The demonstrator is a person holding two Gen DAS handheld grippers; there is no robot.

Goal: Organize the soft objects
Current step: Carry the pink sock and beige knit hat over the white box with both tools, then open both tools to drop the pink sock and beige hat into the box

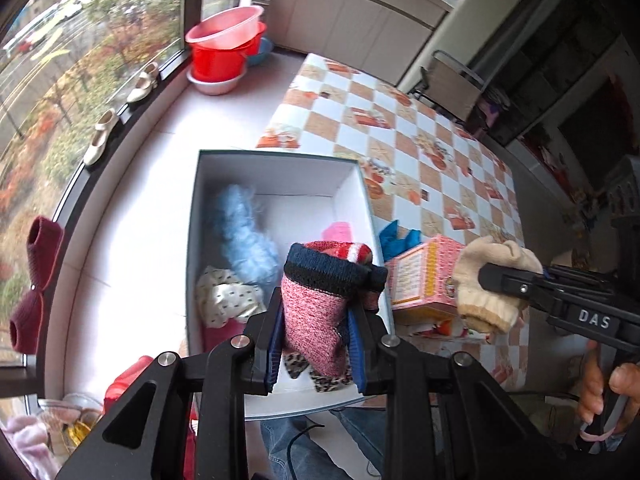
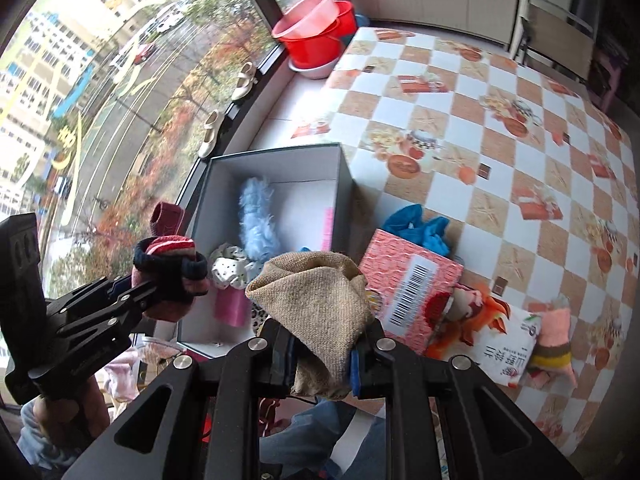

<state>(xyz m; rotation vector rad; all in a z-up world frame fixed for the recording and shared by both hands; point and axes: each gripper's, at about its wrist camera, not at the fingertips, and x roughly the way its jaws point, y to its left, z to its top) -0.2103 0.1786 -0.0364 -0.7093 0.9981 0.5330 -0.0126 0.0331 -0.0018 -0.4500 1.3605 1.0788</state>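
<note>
My left gripper is shut on a pink knit sock with a navy cuff and holds it above the near end of an open grey box. The box holds a fluffy blue item, a white dotted cloth and pink pieces. My right gripper is shut on a beige sock, held above the table to the right of the box. It shows in the left wrist view; the left gripper and pink sock show in the right wrist view.
A pink tissue box, blue crumpled items, a printed packet and a pink-yellow sock lie on the checked tablecloth. Red basins, white shoes and maroon slippers sit on the windowsill.
</note>
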